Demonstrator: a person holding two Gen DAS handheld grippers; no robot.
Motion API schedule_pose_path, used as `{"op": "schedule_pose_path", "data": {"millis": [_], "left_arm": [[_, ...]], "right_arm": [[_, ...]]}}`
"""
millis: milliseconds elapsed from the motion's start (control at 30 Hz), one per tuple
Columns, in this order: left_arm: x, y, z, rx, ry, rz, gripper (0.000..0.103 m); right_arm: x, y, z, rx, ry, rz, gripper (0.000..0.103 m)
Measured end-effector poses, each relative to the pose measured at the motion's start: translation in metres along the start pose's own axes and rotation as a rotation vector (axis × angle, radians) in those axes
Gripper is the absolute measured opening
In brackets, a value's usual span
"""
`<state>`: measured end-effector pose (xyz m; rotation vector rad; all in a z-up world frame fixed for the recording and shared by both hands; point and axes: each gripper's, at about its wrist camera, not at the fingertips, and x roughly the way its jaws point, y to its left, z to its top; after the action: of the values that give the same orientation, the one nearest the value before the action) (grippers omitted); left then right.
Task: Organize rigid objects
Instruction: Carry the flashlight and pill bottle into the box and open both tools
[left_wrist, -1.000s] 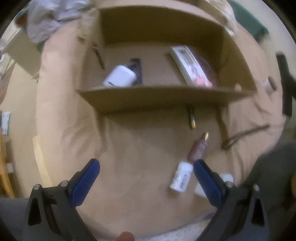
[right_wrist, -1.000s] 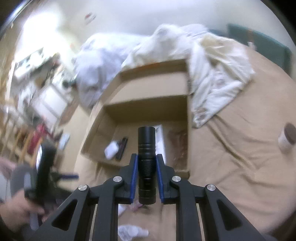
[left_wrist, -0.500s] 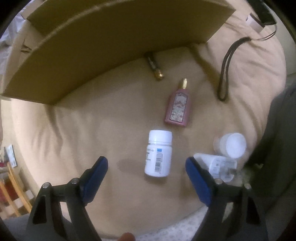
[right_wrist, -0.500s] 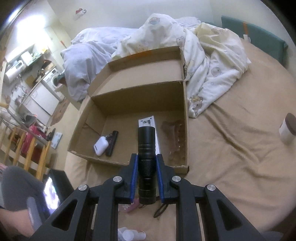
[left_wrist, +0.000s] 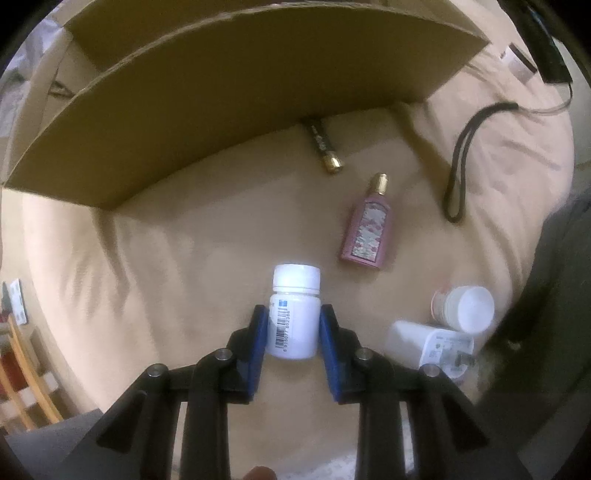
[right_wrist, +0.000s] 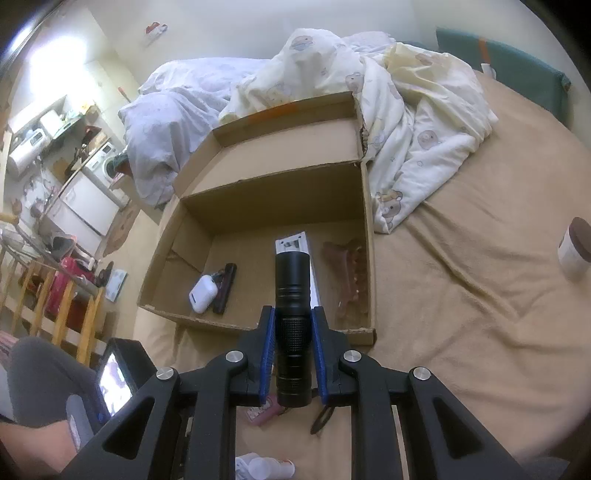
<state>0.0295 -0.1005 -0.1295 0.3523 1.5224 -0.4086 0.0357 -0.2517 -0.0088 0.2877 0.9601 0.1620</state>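
The left gripper is closing on one white plastic pill bottle with a barcode label (digits too blurred to read), low centre of the left wrist view; both blue pads touch its sides. To its upper right lies one pink perfume bottle, with bare tan bedsheet to the left. The right gripper is clenched on one black ribbed flashlight, before the open brown cardboard box holding one white earbud case.
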Motion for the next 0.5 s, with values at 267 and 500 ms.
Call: {"op": "schedule_pose_path", "data": {"millis": [267,500], "left_arm": [[-0.022,0.024,-0.01,-0.077,-0.055,0.002,0.024],[-0.079,0.059,-0.012,-0.16,-0.192,0.018,0.024]], "right_arm": [[0.001,0.001,0.0,-0.009,0.005,-0.003,0.02],[-0.003,-0.003,0.003,0.033,0.018,0.048,0.021]]}}
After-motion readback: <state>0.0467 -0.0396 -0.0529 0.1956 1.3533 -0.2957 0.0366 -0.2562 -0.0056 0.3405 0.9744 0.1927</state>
